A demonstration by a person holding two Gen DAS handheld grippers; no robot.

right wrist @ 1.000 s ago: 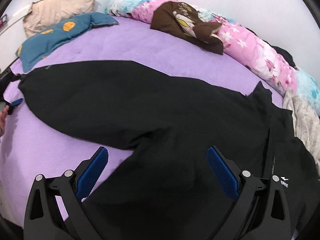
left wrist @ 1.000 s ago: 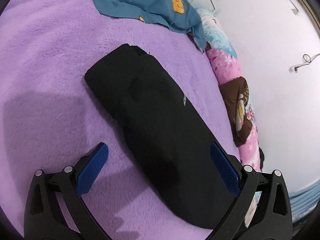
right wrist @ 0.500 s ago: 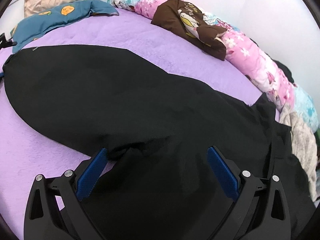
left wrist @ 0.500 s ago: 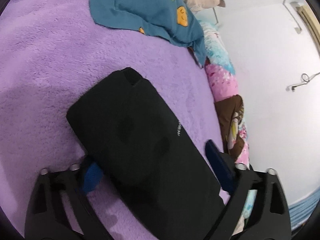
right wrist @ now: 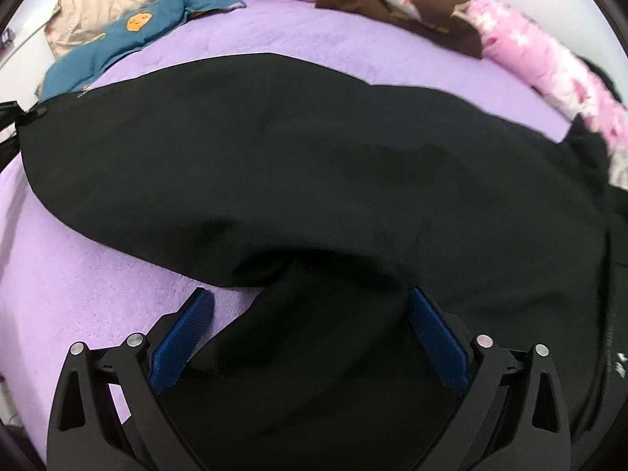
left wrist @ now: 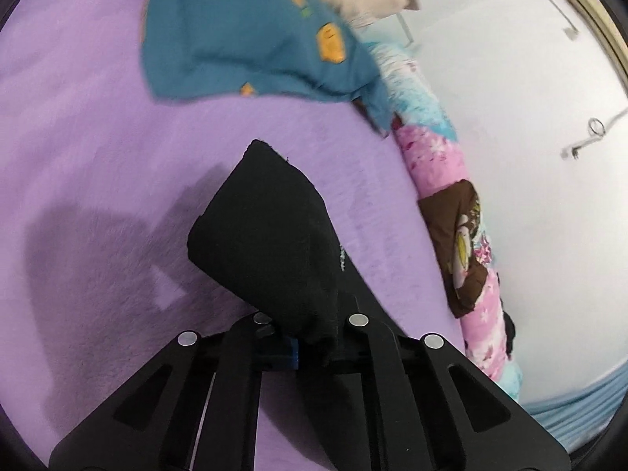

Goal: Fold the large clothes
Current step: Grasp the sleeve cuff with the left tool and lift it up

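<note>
Left wrist view shows the change: a second ago the left gripper (left wrist: 310, 337) hung spread over the cuff end of the black trousers (left wrist: 271, 235); now its jaws are clenched on that end, and the cloth rises in a bunched peak out of them, lifted off the purple bed cover (left wrist: 98, 137). So the grasp on this end is made, and I judge the fold is about to begin, with the leg end carried over toward the waist.

From the right wrist view, the trousers (right wrist: 314, 149) lie stretched across the bed cover (right wrist: 78, 294), one leg running left to where the other tool grips it at the frame's edge. The right gripper (right wrist: 310, 325) has moved in closer than before; its jaws stand wide apart, blue pads either side of a fold of dark cloth near the crotch. It seems to press on or hover just over the fabric, though the dark cloth makes contact hard to judge. It grips nothing yet.

A teal pillow (left wrist: 243, 35) and a pink floral quilt (left wrist: 439, 165) lie along the bed's far side, apart from the trousers.
</note>
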